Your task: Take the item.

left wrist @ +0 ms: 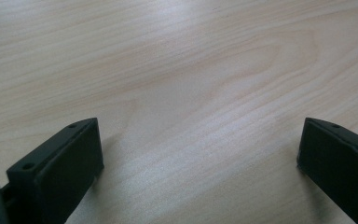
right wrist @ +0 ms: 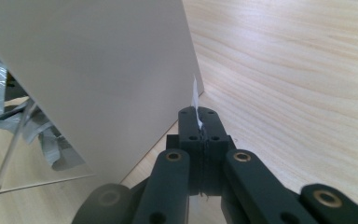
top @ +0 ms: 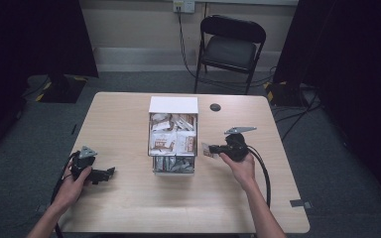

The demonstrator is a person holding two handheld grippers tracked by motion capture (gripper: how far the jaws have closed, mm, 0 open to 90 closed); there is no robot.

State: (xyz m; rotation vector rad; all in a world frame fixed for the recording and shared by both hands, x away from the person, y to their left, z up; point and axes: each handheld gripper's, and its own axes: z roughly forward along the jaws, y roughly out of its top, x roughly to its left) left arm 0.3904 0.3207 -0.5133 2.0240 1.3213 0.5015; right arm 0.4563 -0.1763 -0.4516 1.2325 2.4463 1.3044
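high view: left gripper point(top: 110, 172) low on table point(top: 119, 124), box point(top: 173, 135) of packets mid-table | left gripper view: jaws wide apart over bare wood | right gripper view: right gripper point(right wrist: 198, 122) clenched on packet point(right wrist: 195, 100) beside box wall

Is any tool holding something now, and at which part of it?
The right tool is shut on a small packet, pinching it by one thin edge beside the box. The left tool is open over the table, holding nothing.
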